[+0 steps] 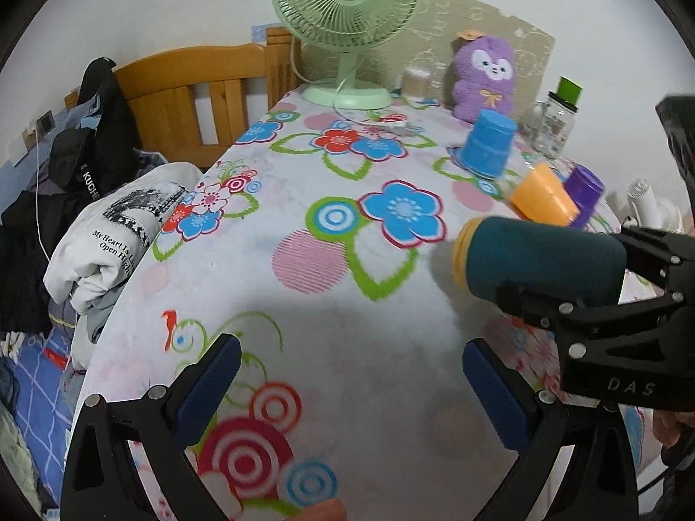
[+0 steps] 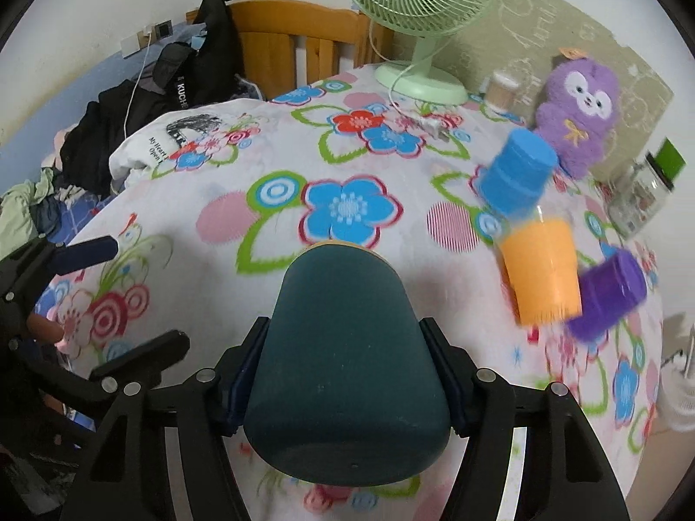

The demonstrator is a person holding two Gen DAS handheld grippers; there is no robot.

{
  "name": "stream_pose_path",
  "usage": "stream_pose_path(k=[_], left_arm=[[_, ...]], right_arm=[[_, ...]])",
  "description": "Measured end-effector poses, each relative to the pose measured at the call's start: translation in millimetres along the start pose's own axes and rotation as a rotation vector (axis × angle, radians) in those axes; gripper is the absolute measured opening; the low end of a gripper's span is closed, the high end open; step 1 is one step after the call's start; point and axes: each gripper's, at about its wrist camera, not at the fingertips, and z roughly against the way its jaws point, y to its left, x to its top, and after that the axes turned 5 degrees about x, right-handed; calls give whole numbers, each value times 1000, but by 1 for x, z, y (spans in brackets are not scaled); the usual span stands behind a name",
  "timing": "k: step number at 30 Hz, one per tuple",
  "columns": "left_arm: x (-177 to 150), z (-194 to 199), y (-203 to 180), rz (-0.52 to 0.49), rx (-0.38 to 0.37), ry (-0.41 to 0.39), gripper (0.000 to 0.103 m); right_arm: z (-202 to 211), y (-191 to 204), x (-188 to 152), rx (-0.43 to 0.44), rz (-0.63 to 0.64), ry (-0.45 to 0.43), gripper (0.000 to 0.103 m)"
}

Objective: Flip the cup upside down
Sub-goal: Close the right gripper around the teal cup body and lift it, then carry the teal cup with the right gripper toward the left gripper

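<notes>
teal cup (image 2: 347, 364): lying sideways in the air over the counter (image 2: 434, 239), base facing the right wrist camera, yellowish rim pointing off toward 12 o'clock
right gripper (image 2: 347, 373): fingers (image 2: 447, 373) are squeezing the teal cup from both sides
left gripper (image 1: 347, 386): fingers (image 1: 208, 386) are sitting wide apart, holding nothing, hovering over the flowery cloth
other cups: blue cup (image 1: 486, 143), orange cup (image 1: 543, 195) and purple cup (image 1: 584, 191) are sitting around 2 o'clock
fan (image 1: 347, 21): standing at 12 o'clock

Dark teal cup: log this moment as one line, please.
right gripper: shut on dark teal cup, held sideways over table | left gripper: open, empty | blue, orange, purple cups: inverted
</notes>
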Motion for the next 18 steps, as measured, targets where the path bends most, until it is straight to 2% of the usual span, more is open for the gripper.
stream_pose_path(k=[6,10,13,15,18], left_arm=[[-25,21,-7,-36,-7,1,103],[-45,28,-4,-40,-3,25,103],[-54,29,-4,-36,1,46,103],[-56,33,-4,-33,2,42,103],[-54,41,-7,-30,-5,21,103]], right_arm=[[13,9,-33,36,-38,-16,70],[10,20,-57,63,-33,7,70],[9,27,-69,22,-18,27,72],[15,28,-71,-19,-8,12,81],[28,24,-71,-29,-11,-29,86]])
